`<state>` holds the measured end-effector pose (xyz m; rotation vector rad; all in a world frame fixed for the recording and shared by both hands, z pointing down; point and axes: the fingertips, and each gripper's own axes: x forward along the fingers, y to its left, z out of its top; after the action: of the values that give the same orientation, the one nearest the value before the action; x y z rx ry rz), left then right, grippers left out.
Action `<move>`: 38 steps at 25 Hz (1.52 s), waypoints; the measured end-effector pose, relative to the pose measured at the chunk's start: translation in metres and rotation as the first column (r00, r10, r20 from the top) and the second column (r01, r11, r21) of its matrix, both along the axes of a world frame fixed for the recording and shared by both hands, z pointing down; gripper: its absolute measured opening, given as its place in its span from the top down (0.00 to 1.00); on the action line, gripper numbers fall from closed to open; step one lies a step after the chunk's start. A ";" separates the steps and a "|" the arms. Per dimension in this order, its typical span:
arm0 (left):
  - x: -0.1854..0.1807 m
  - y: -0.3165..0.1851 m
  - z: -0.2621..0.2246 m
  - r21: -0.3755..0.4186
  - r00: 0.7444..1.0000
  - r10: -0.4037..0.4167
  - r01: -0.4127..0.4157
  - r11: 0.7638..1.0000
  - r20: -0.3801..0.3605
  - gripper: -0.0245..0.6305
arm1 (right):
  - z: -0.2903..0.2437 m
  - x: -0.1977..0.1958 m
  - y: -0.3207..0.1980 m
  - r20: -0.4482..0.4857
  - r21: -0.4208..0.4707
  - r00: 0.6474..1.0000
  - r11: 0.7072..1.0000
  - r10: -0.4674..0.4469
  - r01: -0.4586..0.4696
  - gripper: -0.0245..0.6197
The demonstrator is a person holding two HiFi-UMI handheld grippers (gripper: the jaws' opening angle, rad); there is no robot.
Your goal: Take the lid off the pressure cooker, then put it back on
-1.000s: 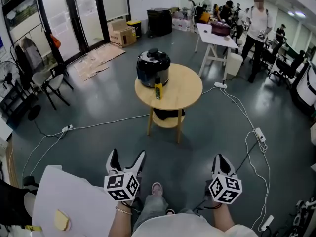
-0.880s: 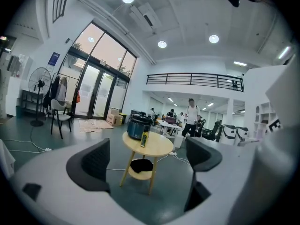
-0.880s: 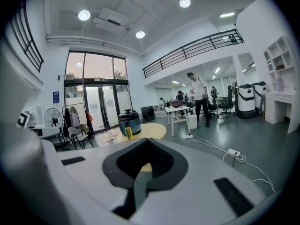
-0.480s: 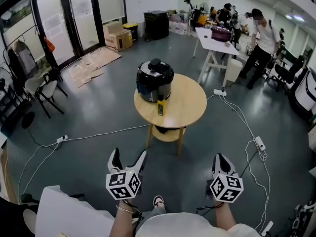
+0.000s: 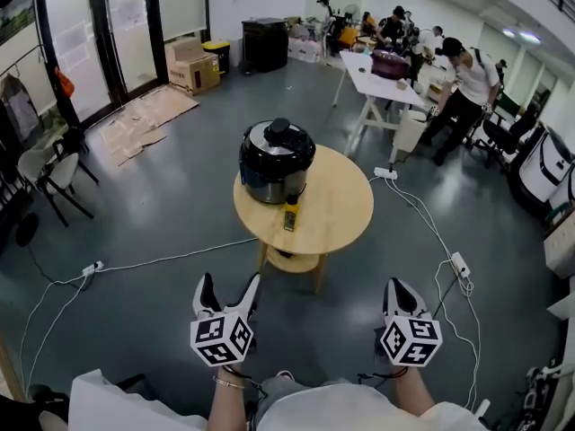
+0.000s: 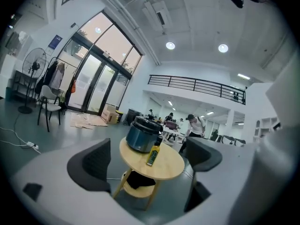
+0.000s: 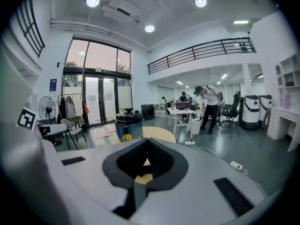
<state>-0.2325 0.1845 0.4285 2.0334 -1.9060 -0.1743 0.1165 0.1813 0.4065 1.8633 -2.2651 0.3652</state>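
Note:
The black and steel pressure cooker [image 5: 277,162] stands on the far left part of a round wooden table [image 5: 334,212], some way ahead of both grippers. Its lid [image 5: 279,138], with a black knob, sits on the pot. A small yellow bottle [image 5: 290,215] stands just in front of it. My left gripper [image 5: 228,285] is held low near my body, open and empty. My right gripper [image 5: 402,287] is beside it, shut on nothing. In the left gripper view the cooker [image 6: 143,135] shows between the open jaws. In the right gripper view the cooker [image 7: 128,124] shows above the shut jaws.
White cables and power strips [image 5: 459,265] run across the grey floor on both sides of the table. A white folding table [image 5: 377,72] with several people around it stands at the back right. Cardboard boxes [image 5: 191,65] and chairs [image 5: 49,176] stand at the left by the glass doors.
The table and cooker have come nearer and shifted slightly left in the head view as I walk forward. Both grippers keep their pose and state.

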 end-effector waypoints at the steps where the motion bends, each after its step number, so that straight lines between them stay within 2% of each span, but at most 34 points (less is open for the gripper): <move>1: 0.001 -0.005 0.003 -0.005 1.000 0.011 -0.011 1.000 0.000 0.20 | 0.000 0.001 -0.005 -0.002 0.000 1.000 1.000 0.009 -0.009 0.96; 10: 0.012 -0.071 0.009 -0.021 0.997 0.071 -0.070 0.997 0.024 0.20 | 0.025 0.017 -0.055 0.031 -0.041 0.997 0.996 0.077 -0.076 0.96; 16: 0.017 -0.134 0.001 -0.027 0.997 0.063 -0.062 0.998 0.052 0.20 | 0.027 0.030 -0.130 0.071 -0.031 0.993 0.995 0.092 -0.090 0.96; 21: 0.024 -0.195 -0.012 -0.018 0.997 0.043 -0.042 0.999 0.070 0.20 | 0.021 0.042 -0.208 0.093 -0.014 0.993 0.997 0.074 -0.074 0.96; 32: 0.036 -0.317 -0.043 0.002 0.990 -0.038 0.039 0.999 0.134 0.20 | 0.033 0.072 -0.357 0.154 -0.047 0.988 0.999 0.030 -0.023 0.96; 38: 0.037 -0.354 -0.046 -0.012 0.985 -0.056 0.058 0.998 0.164 0.20 | 0.039 0.060 -0.411 0.151 -0.068 0.988 0.997 -0.036 0.047 0.96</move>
<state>-0.1959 -0.1692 0.3824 2.0393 -2.0573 -0.0049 0.1765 -0.2300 0.4456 1.8070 -2.3484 0.5907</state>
